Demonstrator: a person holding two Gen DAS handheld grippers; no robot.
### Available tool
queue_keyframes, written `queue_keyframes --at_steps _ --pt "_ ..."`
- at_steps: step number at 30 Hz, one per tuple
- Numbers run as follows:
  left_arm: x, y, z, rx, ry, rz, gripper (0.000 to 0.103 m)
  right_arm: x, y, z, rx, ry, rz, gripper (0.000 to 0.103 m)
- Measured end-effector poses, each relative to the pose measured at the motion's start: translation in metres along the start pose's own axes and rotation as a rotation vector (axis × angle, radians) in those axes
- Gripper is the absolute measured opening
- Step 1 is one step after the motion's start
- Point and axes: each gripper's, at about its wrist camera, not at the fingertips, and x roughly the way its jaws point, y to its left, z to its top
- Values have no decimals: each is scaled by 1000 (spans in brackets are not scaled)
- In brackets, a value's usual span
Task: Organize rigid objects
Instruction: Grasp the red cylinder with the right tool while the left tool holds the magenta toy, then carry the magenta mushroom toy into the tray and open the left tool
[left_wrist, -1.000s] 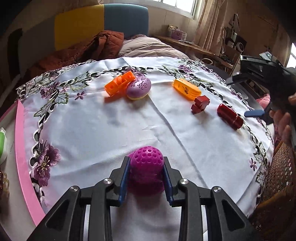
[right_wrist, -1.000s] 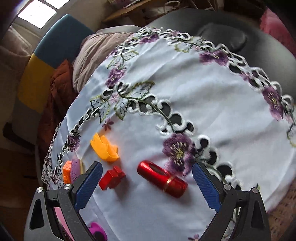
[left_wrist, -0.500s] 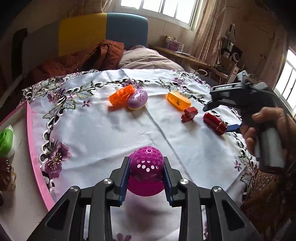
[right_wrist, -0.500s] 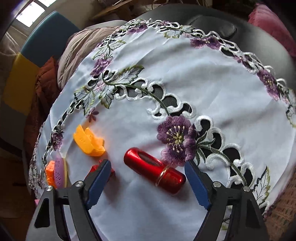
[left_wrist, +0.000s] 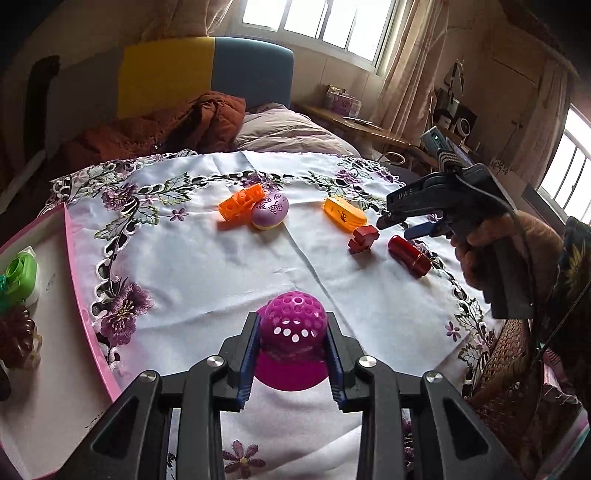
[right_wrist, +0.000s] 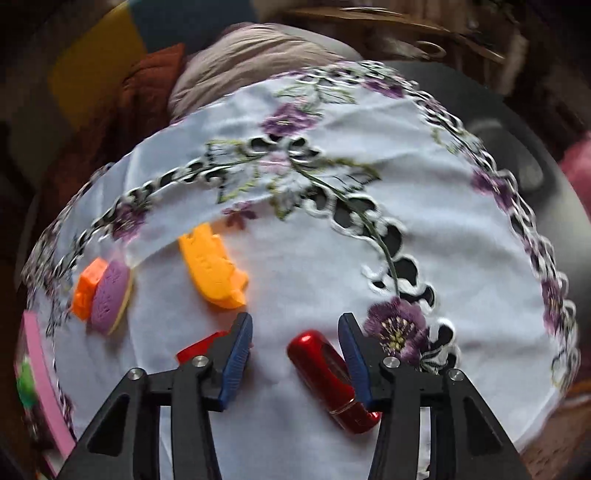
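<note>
While the right hand-held gripper (right_wrist: 295, 350) hangs steeply over the near right part of the worktop (right_wrist: 424, 236), its jaws are closing, and the item between them is the red cylinder (right_wrist: 328, 380).

Item: red cylinder, glossy, with a thin gold band near its near end. It lies flat on the white embroidered cloth (left_wrist: 221, 266), just beside a purple stitched flower.

Long axis: in the right wrist view it runs from far left to near right, slanting across the gap between the jaws instead of lying square to it. The far end sits inside the gap, close to the right pad; the near end passes under the right finger. The pads do not appear to press on it yet.

Judgement: a closing grip would likely catch it askew, so a small turn of the wrist looks needed first.

Neighbours: a red block (right_wrist: 199, 347) lies just outside the left pad; a yellow-orange piece (right_wrist: 214, 273) lies farther off.

Other hand: the left hand-held gripper (left_wrist: 293, 350) is clamped on a magenta perforated ball (left_wrist: 293, 325), well apart from the cylinder. The right hand is the nearer.

Destination, presumed: the pink-edged tray (left_wrist: 79, 280) at the left.
</note>
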Motion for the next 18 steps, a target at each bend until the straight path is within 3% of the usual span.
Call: queue_keyframes --at_steps 2,3,7,10,12,13,16,18 --pt "-3 1 0 -4 -8 -1 32 -10 -5 2 23 -16 -10 75" --pt "-4 1 0 -8 -13 -2 32 -15 -10 2 54 -22 -13 77" --pt "-9 3 0 -19 -24 -7 32 -23 -30 -13 182 -11 -48 79" --pt "-14 3 -2 -17 -31 -11 32 -14 -29 -25 188 5 -63 78" --pt "-17 4 -2 -16 -38 -10 32 0 -22 -29 136 23 -105 67" --pt "-20 4 -2 -16 -41 -9 32 8 -16 -30 90 39 -129 49" --pt "-28 8 -2 -23 -54 -1 32 14 -1 -32 -12 19 -192 26" --pt "-31 10 -2 -33 -56 -1 32 16 3 -34 -35 17 -205 26"
